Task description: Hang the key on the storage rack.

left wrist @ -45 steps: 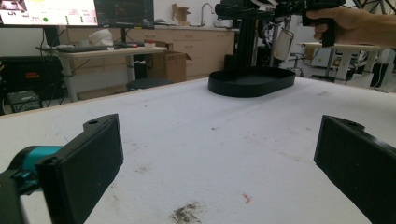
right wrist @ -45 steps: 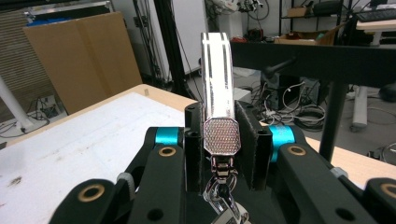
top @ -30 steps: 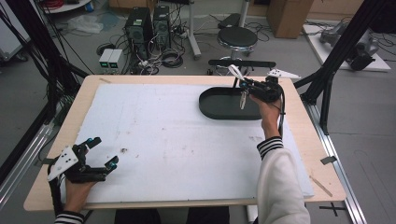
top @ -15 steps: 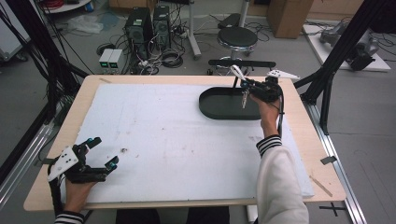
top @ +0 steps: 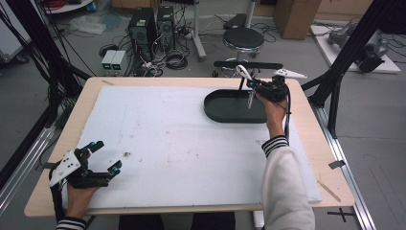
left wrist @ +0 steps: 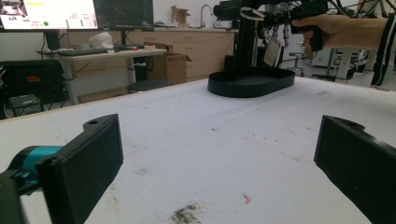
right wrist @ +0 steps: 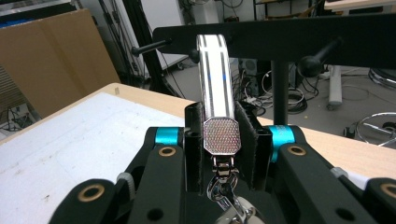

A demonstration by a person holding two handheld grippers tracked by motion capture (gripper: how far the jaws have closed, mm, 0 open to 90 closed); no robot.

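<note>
My right gripper (top: pixel 252 86) is shut on a white key strap (right wrist: pixel 215 74) with dark stripes, held just above its octagonal metal clasp (right wrist: pixel 222 135). The strap's loop (top: pixel 243 72) rises toward the black rack bar (right wrist: pixel 280 37) with its round-tipped pegs (right wrist: pixel 322 53). A clip and a small tag (top: pixel 251 100) dangle below the jaws, over the black oval tray (top: pixel 230 112). At the table's front left, my left gripper (top: pixel 107 155) rests open with nothing between its jaws. From the left gripper view (left wrist: pixel 219 168), the right gripper (left wrist: pixel 280 18) and the tag (left wrist: pixel 272 51) hang above the tray (left wrist: pixel 252 81).
A white foam sheet (top: pixel 182 143) with a few dirt specks covers the wooden table (top: pixel 330 167). Black frame posts (top: pixel 344 57) stand at the table's sides. A stool (top: pixel 246 38), computers and cables sit on the floor beyond the far edge.
</note>
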